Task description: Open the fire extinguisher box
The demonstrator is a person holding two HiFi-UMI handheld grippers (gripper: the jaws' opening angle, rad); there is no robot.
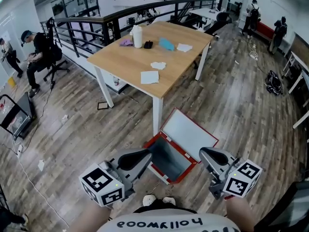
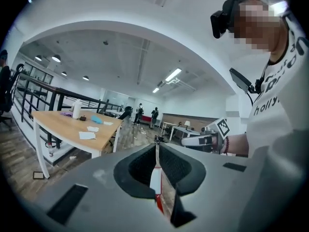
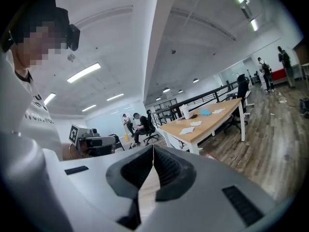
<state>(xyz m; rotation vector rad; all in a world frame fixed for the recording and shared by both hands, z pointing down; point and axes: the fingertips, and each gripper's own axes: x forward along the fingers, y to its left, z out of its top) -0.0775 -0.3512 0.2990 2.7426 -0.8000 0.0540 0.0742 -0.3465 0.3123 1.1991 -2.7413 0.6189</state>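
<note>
Red-rimmed box (image 1: 155, 169) lies open, its stiff lid (image 1: 190, 132) probably best gripped by an edge; left gripper (image 1: 145, 156) and right gripper (image 1: 206, 154) hover closed, empty.

We see a red-framed metal box (image 1: 170, 159) with grey interior and white lid (image 1: 189, 133), a tan wooden table (image 1: 126, 58) on white legs, and two black-and-white patterned marker cubes (image 1: 102, 183) (image 1: 243, 178).
</note>
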